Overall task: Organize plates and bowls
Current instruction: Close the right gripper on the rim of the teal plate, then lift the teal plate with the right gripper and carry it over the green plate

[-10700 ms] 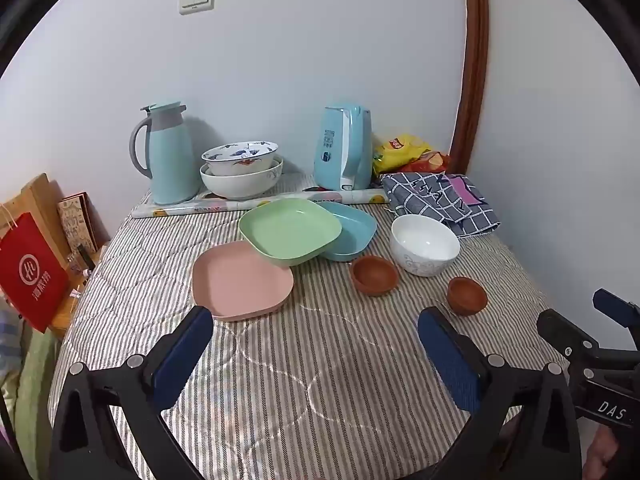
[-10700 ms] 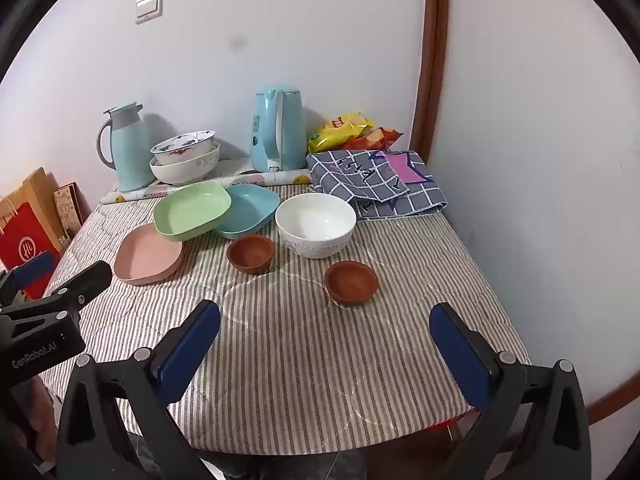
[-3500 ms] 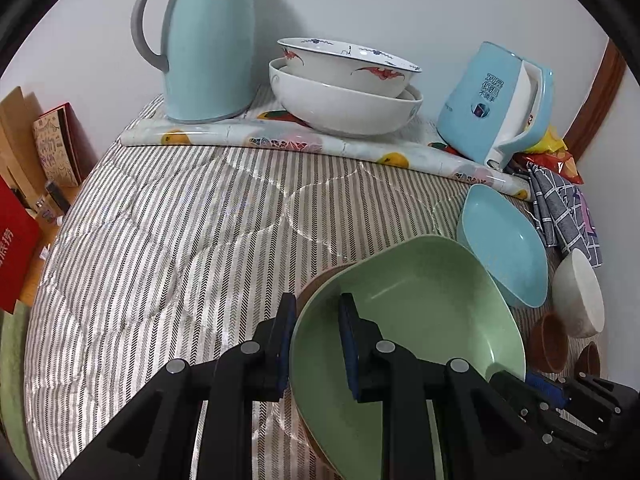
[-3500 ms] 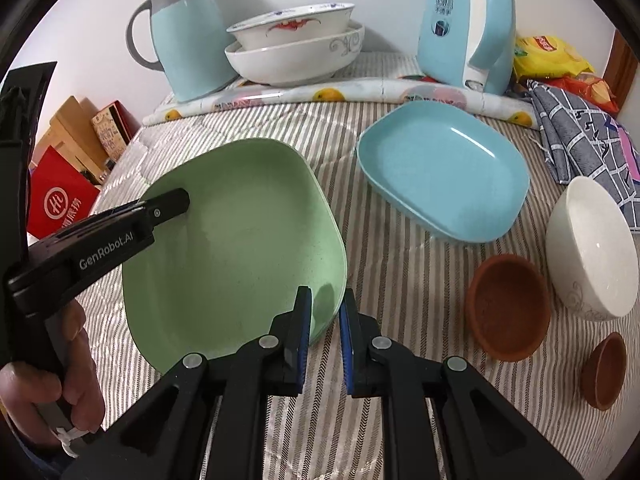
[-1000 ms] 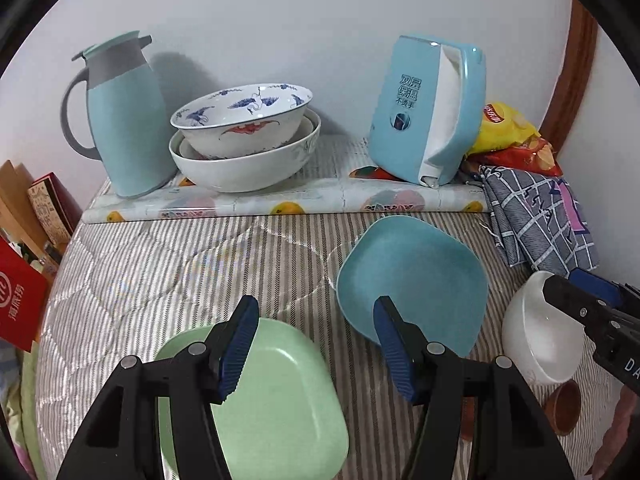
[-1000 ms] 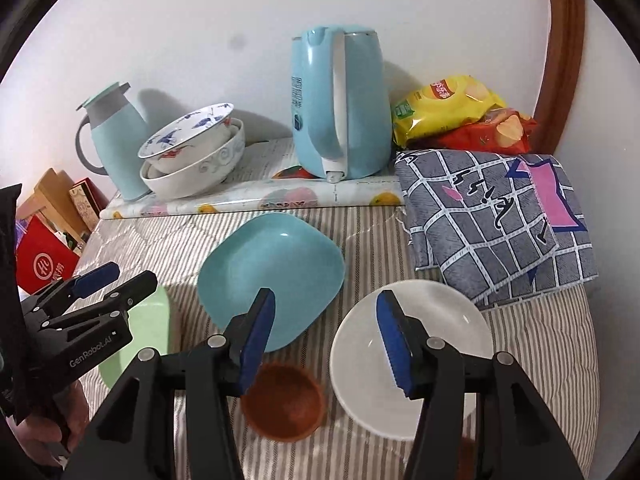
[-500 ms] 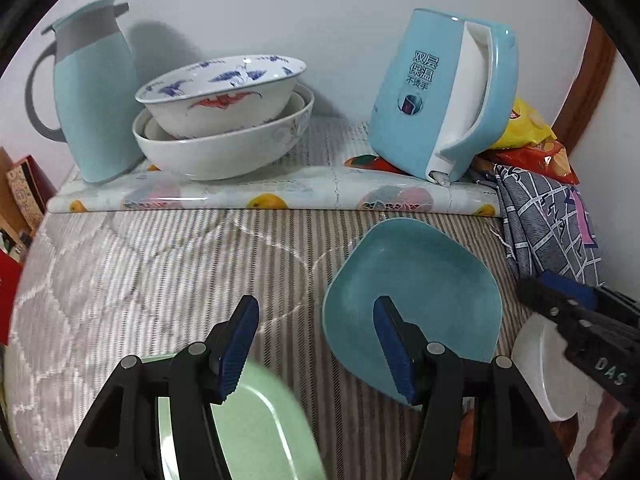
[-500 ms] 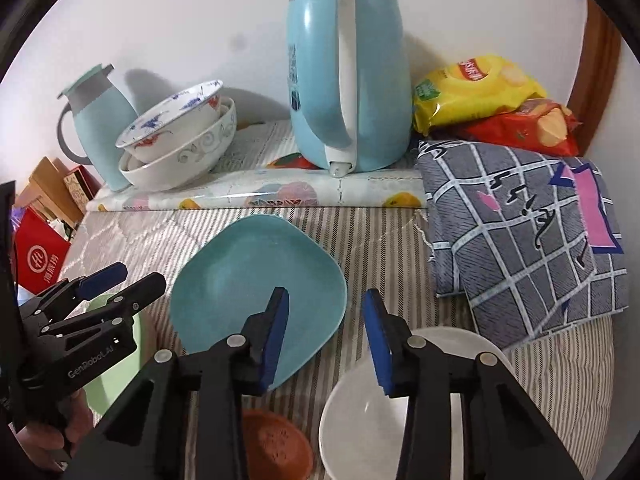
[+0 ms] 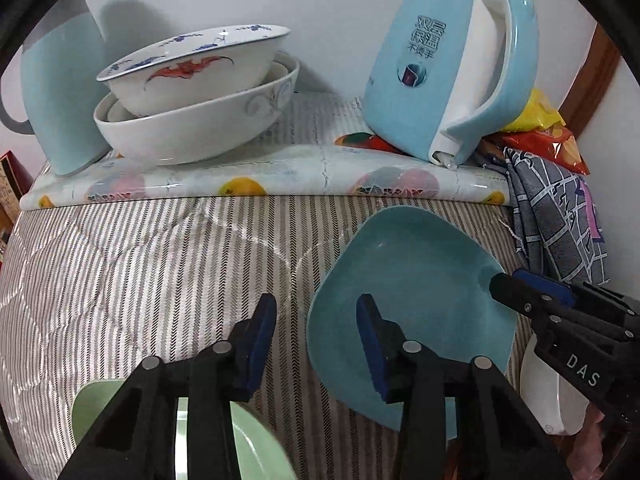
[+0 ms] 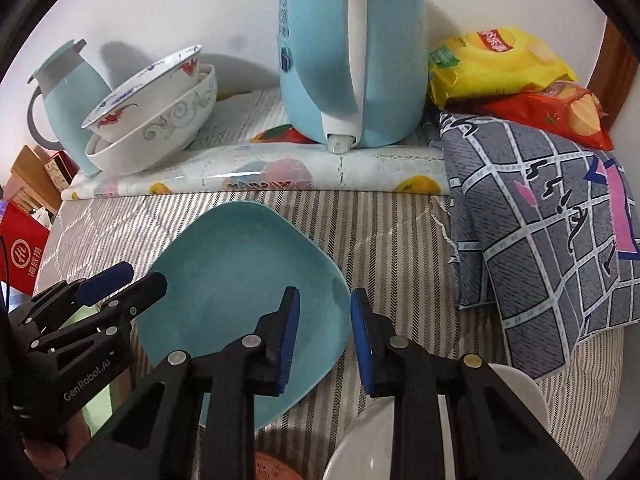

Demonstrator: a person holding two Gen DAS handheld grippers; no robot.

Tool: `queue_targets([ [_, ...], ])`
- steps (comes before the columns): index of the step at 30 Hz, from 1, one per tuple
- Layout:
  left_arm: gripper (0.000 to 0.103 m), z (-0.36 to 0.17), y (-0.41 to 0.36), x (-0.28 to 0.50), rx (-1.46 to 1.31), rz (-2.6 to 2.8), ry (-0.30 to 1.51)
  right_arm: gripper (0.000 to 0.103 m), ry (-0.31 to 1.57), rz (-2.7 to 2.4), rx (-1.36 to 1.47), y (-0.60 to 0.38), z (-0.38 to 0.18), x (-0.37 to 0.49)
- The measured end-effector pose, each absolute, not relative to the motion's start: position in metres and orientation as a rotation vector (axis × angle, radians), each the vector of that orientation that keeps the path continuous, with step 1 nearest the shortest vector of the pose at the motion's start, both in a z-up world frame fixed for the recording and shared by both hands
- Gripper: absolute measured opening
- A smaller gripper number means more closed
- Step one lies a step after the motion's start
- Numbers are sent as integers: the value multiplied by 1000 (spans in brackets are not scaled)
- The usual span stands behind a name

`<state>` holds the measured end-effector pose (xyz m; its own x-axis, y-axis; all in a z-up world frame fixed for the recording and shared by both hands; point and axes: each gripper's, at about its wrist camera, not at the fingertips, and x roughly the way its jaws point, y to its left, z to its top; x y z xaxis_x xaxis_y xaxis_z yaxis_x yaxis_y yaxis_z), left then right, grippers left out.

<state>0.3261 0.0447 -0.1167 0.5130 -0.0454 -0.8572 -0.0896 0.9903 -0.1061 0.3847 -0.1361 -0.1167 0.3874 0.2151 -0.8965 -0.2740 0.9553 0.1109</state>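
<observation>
Plates: one blue [image 9: 416,296], one green [image 9: 256,440].

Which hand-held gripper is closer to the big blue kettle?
Right. The right hand-held gripper straddles the near-right rim of the square teal plate, almost straight in front of the pale blue electric kettle. The left hand-held gripper straddles the plate's left rim, further off.

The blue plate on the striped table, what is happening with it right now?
A person holds two grippers over the blue plate, one at each side edge. The left gripper and the right gripper have just been closing, each with the plate's rim between its fingers, but the pads do not press on it yet, so the plate lies flat on the table. The green plate sits nearby.
</observation>
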Motion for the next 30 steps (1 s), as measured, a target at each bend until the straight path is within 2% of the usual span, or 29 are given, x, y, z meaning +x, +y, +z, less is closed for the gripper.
queue_targets([
  [6, 27, -129, 41, 333, -148, 28, 1065, 24, 1152, 296, -61, -135, -126, 392],
  [12, 11, -136, 38, 336, -115, 45, 1064, 13, 1144, 277, -69, -135, -131, 394],
  [14, 11, -137, 40, 336, -126, 42, 1061, 8, 1132, 266, -77, -135, -130, 394],
  [18, 10, -131, 44, 334, -131, 41, 1043, 4, 1115, 265, -66, -139, -126, 391],
  [30, 10, -97, 52, 309, -140, 37, 983, 4, 1042, 272, -56, -138, -90, 368],
])
